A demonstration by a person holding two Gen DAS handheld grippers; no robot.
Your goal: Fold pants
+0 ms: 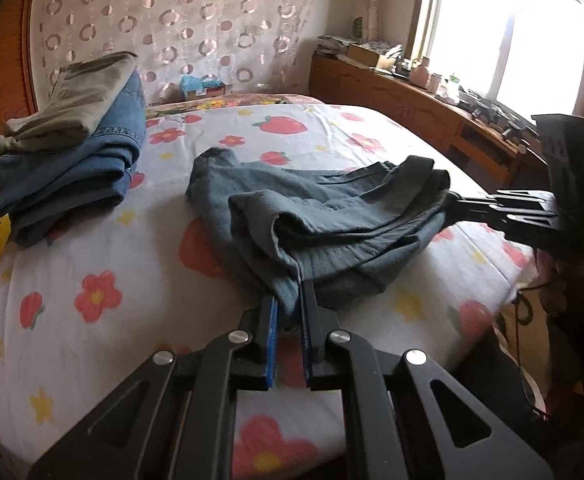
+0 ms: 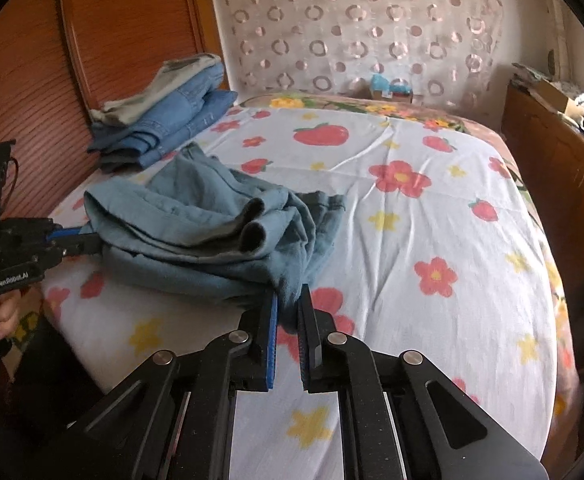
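Note:
Grey-blue pants [image 1: 324, 216] lie bunched in loose folds on the bed near its front edge; they also show in the right wrist view [image 2: 203, 232]. My left gripper [image 1: 289, 300] is shut on one edge of the pants. My right gripper [image 2: 289, 300] is shut on the opposite edge. The right gripper appears at the right of the left wrist view [image 1: 456, 204], and the left gripper appears at the left of the right wrist view [image 2: 91, 242]. The cloth between them sags in rolls and lifted folds.
A stack of folded jeans and khaki trousers [image 1: 71, 152] sits at the far left of the bed, also in the right wrist view [image 2: 163, 116]. The flowered sheet [image 2: 432, 240] covers the bed. A wooden cabinet [image 1: 412, 100] runs under the window. A wooden headboard [image 2: 123, 40] stands behind.

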